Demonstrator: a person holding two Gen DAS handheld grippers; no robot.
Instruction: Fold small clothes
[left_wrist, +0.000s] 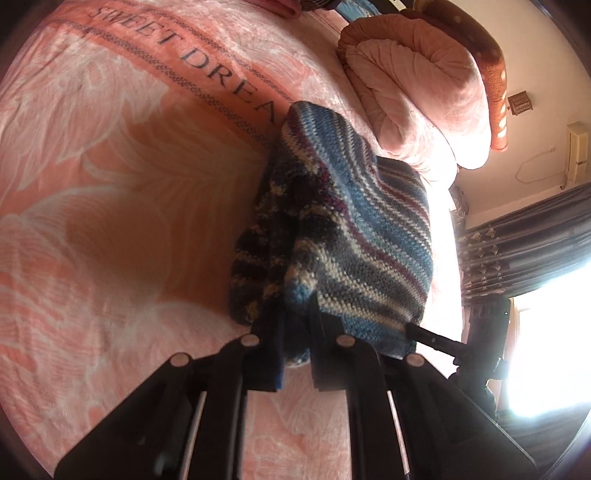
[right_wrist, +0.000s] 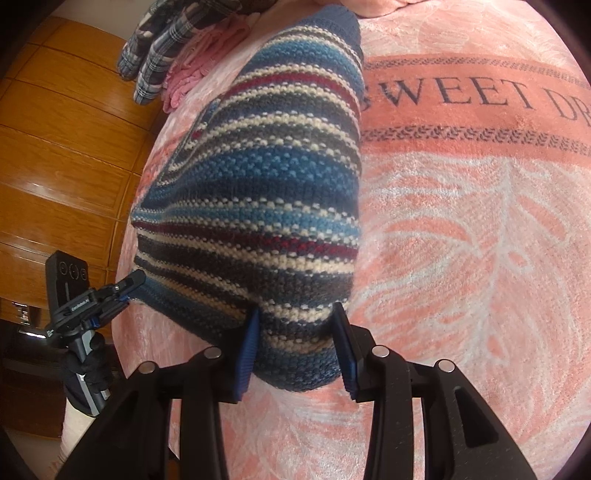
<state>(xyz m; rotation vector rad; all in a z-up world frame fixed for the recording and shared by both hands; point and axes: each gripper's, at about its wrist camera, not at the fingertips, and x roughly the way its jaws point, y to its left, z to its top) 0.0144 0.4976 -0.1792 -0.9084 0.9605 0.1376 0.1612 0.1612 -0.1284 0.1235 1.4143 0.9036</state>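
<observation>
**Ana:** Between the fingers of both grippers hangs the same striped knit sweater (right_wrist: 266, 177), lifted off the pink blanket (right_wrist: 461, 240) at its near edge. How far along would you call it?

**Ben:** Mid-fold, I'd say. The sweater looks doubled over already, a shaded layer tucked under the top one just ahead of the left gripper (left_wrist: 295, 354). It isn't laid flat yet, so pressing it down and any final fold are left.

**Ana:** Right gripper (right_wrist: 299, 332)?

**Ben:** Blue-padded fingers partly apart, with a thick bunch of hem filling the gap. Both pads press into the knit, so it's clamped.

**Ana:** And the left?

**Ben:** Fingers narrow, pinching a bunched corner of the same hem. In the right wrist view you see that gripper off to the left of the right fingers, biting the sweater's far corner.

**Ana:** Beyond the fingertips?

**Ben:** The sweater stretches away across the blanket toward the lettering. Farther off, a plaid garment (right_wrist: 166, 48) and something pink (right_wrist: 199, 62) lie at the bed's edge, possibly waiting their turn.
</observation>
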